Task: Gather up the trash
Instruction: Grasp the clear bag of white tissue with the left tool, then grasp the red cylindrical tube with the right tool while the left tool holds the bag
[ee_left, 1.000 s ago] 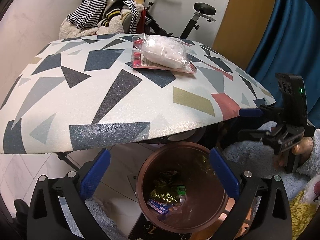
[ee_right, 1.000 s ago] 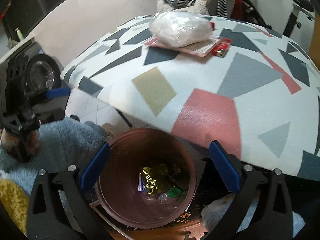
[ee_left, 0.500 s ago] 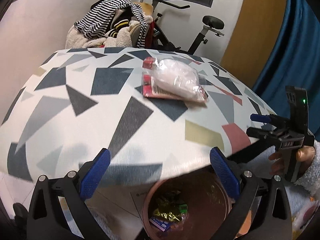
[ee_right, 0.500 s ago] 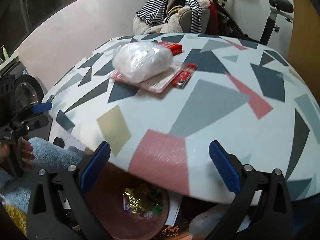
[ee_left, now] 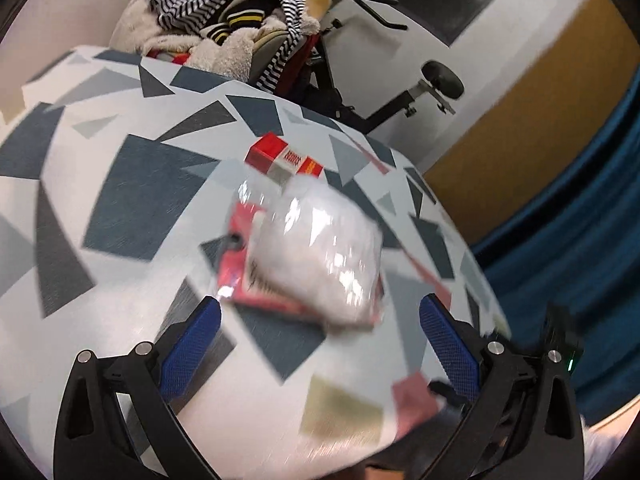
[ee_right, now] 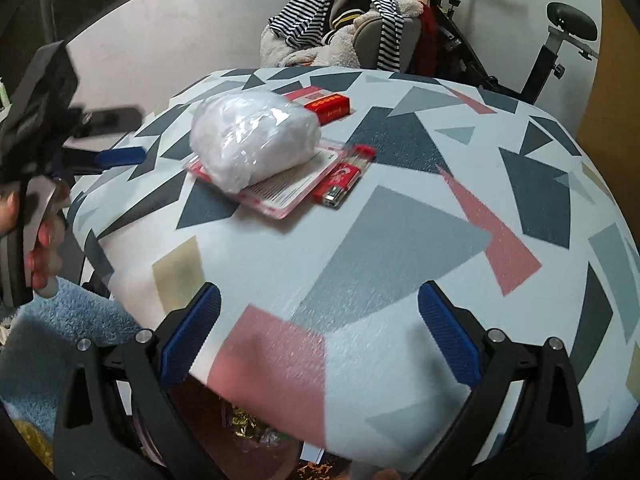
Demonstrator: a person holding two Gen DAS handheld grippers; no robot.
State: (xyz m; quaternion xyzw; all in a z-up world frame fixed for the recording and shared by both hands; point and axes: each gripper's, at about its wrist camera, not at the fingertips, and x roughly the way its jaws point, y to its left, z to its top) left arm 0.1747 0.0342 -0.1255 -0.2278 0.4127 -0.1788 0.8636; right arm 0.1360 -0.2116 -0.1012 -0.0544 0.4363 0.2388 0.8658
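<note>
A clear bag of white stuff (ee_left: 320,248) (ee_right: 254,140) lies on a flat red-and-white card pack (ee_left: 240,280) (ee_right: 288,192) on the patterned table (ee_right: 400,240). A red lighter (ee_right: 340,184) lies beside the pack and a red box (ee_left: 284,160) (ee_right: 326,106) behind the bag. My left gripper (ee_left: 320,336) is open and empty, just short of the bag; it also shows at the left of the right wrist view (ee_right: 116,136). My right gripper (ee_right: 320,324) is open and empty over the table's near edge. The brown bin with wrappers (ee_right: 248,428) peeks out below the table.
A chair heaped with striped and fleecy clothes (ee_left: 228,36) (ee_right: 348,24) stands behind the table, with an exercise bike (ee_right: 560,40) beside it. A blue curtain (ee_left: 580,220) hangs at the right. A blue fleecy fabric (ee_right: 60,328) lies at the left.
Both grippers rose from over the bin to table height and moved forward over the table. The left one closed in on the bag. The bin has dropped almost out of view.
</note>
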